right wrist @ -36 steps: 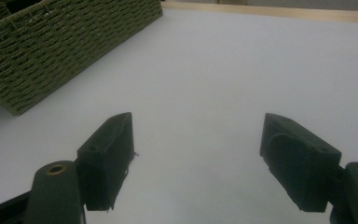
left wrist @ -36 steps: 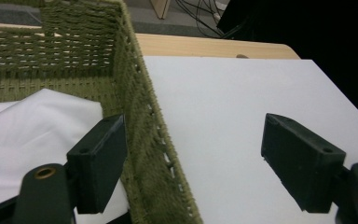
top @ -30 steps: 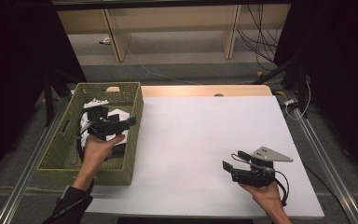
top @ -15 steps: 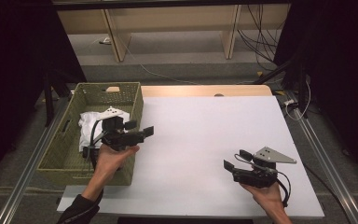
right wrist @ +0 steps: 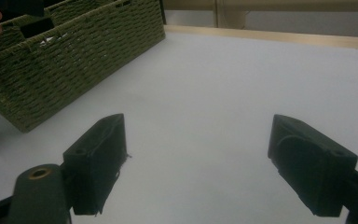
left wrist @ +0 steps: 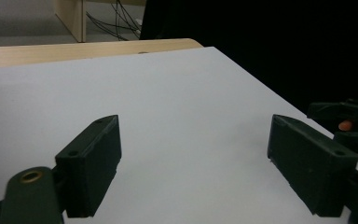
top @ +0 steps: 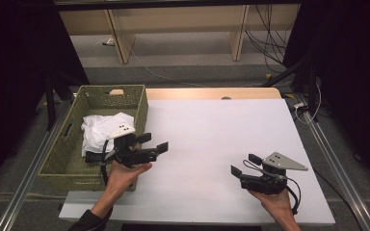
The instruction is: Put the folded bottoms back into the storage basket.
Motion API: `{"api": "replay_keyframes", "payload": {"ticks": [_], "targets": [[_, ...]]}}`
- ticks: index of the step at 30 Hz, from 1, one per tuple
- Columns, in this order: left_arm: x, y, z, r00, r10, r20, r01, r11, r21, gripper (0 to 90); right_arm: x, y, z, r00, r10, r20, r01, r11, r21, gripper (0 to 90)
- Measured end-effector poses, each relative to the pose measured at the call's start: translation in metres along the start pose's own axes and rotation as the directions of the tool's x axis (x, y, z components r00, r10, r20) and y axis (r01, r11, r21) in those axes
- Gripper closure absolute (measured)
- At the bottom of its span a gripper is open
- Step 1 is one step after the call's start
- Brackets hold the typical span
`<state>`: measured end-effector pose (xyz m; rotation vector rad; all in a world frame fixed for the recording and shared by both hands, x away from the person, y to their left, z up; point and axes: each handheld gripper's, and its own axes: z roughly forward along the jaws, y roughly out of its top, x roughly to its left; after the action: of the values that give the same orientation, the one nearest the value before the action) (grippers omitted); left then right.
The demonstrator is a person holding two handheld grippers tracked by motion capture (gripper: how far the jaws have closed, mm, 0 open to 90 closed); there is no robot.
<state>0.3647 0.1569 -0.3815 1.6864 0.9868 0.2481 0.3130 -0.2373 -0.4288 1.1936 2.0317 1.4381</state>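
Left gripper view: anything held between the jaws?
No, the left gripper has its jaws wide apart with only the bare white table between them.

Wide jaws, white table (right wrist: 223, 79), woven basket (right wrist: 70, 60)

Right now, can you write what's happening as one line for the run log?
left hand-held gripper: open, empty, beside basket | white cloth: in basket | right hand-held gripper: open, empty, above table
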Motion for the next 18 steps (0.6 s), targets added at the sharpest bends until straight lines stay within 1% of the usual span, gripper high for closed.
{"api": "replay_keyframes", "payload": {"ticks": [1, 4, 6, 9, 11, 14, 16, 18], "targets": [[-0.002, -0.002, 0.000, 1.0000, 0.005, 0.008, -0.005, 1.0000, -0.003, 17.3, 0.000, 0.000, 0.000, 1.0000, 0.000, 0.000, 0.000, 1.000, -0.003, 20.3], [-0.006, -0.007, 0.002, 0.9992, 0.037, 0.012, -0.037, 0.9993, -0.004, 17.3, 0.000, 0.000, -0.001, 1.0000, 0.001, 0.002, -0.001, 1.000, -0.008, 20.3], [-0.007, -0.012, 0.003, 0.9991, 0.037, 0.020, -0.037, 0.9992, -0.011, 17.3, 0.000, 0.000, -0.001, 1.0000, 0.001, 0.002, -0.001, 1.000, -0.016, 20.2], [-0.010, -0.017, 0.003, 0.9983, 0.056, 0.018, -0.056, 0.9982, -0.021, 17.3, 0.000, 0.000, -0.002, 1.0000, 0.000, 0.004, 0.000, 1.000, -0.017, 20.0], [-0.012, -0.019, 0.004, 0.9973, 0.070, 0.022, -0.070, 0.9975, -0.009, 17.3, 0.000, 0.000, -0.003, 1.0000, 0.000, 0.004, 0.000, 1.000, -0.020, 19.7], [-0.014, -0.024, 0.004, 0.9970, 0.069, 0.034, -0.069, 0.9976, -0.011, 17.3, 0.001, 0.000, -0.003, 1.0000, 0.000, 0.003, 0.000, 1.000, -0.030, 19.1], [-0.017, -0.027, 0.005, 0.9961, 0.082, 0.034, -0.082, 0.9966, -0.008, 17.3, 0.001, 0.000, -0.004, 1.0000, 0.002, 0.002, -0.002, 0.999, -0.032, 18.9], [-0.019, -0.030, 0.004, 0.9958, 0.083, 0.040, -0.082, 0.9965, -0.011, 17.3, 0.001, 0.000, -0.004, 1.0000, 0.001, 0.004, -0.001, 1.000, -0.031, 18.7]]}}
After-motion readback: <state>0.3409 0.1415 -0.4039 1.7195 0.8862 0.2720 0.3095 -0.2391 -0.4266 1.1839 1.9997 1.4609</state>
